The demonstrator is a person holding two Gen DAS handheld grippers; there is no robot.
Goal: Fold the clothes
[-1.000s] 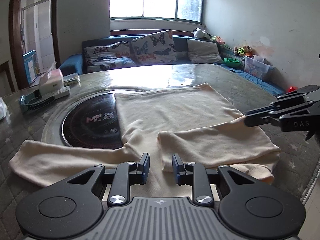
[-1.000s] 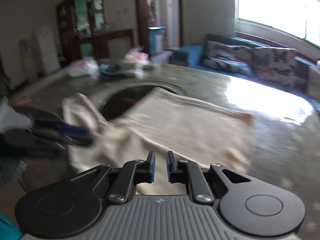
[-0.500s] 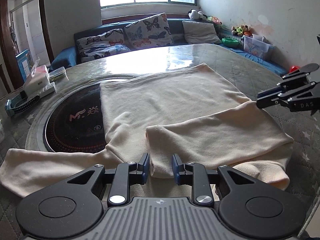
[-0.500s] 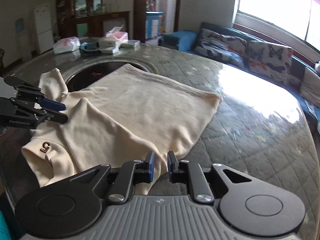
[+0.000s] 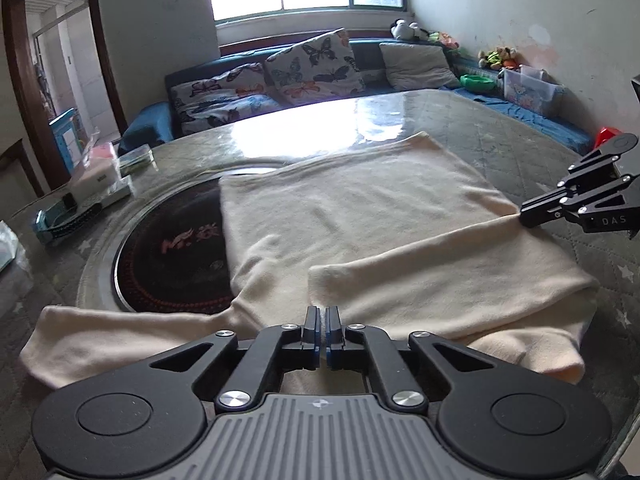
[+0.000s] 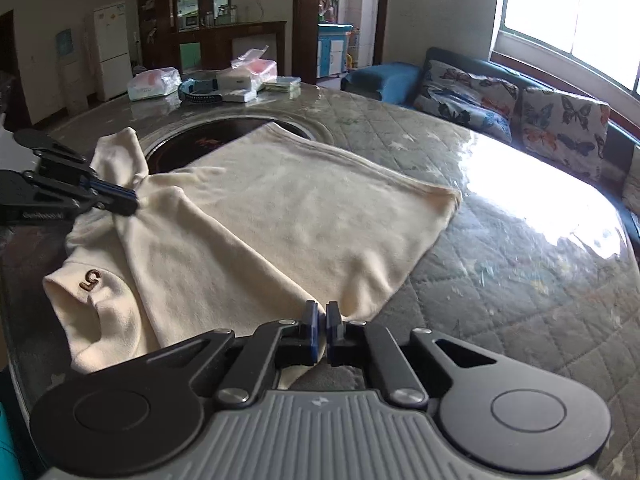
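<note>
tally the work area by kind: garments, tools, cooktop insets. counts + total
Cream garment: 1
Tools: 2 (left tool, right tool, each pinching the cloth)
Round dark cooktop set in the table: 1
Total: 4

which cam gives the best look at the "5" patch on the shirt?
Right wrist. The brown "5" patch sits in plain view on the cream shirt, at its near-left corner. In the left wrist view the shirt shows only plain fabric; the patch isn't visible there.
</note>
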